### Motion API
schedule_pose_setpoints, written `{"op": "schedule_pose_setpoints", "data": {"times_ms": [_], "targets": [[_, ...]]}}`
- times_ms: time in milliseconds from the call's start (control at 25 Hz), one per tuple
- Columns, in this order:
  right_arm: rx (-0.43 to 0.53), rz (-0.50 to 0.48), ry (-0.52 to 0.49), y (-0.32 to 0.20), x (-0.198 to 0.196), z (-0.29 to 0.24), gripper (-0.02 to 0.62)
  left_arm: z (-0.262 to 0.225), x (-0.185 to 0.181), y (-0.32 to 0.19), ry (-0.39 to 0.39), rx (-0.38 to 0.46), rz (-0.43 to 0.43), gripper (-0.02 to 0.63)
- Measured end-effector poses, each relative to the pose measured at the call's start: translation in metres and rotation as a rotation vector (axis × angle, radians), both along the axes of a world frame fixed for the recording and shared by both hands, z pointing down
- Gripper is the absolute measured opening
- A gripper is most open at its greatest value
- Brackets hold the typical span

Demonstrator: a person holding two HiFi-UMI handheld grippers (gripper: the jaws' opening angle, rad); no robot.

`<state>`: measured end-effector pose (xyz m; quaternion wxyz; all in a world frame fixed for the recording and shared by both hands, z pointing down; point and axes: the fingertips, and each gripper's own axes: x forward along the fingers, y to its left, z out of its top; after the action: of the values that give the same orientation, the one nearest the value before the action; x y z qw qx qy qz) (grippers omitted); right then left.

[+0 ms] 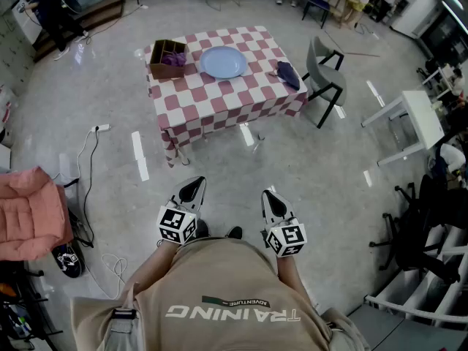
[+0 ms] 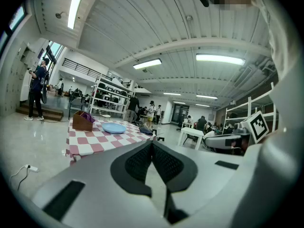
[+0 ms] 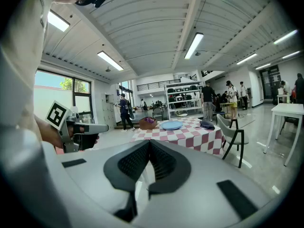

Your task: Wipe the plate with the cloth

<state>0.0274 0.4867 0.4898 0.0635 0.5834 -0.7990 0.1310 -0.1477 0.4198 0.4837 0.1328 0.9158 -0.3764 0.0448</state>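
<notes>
A light blue plate (image 1: pixel 223 62) lies on a red-and-white checkered table (image 1: pixel 219 101) far ahead of me across the floor. Near the table's right edge lies a dark cloth (image 1: pixel 287 74). My left gripper (image 1: pixel 191 190) and right gripper (image 1: pixel 274 203) are held side by side close to my body, well short of the table. Both are shut with nothing between their jaws. The left gripper view shows the plate (image 2: pixel 114 128) and cloth (image 2: pixel 146 131) beyond its closed jaws (image 2: pixel 152 143). The plate (image 3: pixel 171 125) and cloth (image 3: pixel 207 124) also show in the right gripper view.
A brown box (image 1: pixel 168 58) with something purple inside stands at the table's left end. A grey chair (image 1: pixel 325 79) sits right of the table, and a white desk (image 1: pixel 417 119) stands further right. A pink jacket (image 1: pixel 29 214) and a floor cable (image 1: pixel 91 167) lie at left.
</notes>
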Motion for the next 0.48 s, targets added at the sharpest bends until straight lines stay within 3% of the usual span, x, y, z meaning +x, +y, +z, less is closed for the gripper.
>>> {"op": "schedule_pose_setpoints", "data": {"times_ms": [480], "targets": [[-0.018,0.007,-0.006,-0.008,-0.007,0.0,0.017,-0.001,-0.001,-0.016,0.002,-0.002,0.041,0.012]]}}
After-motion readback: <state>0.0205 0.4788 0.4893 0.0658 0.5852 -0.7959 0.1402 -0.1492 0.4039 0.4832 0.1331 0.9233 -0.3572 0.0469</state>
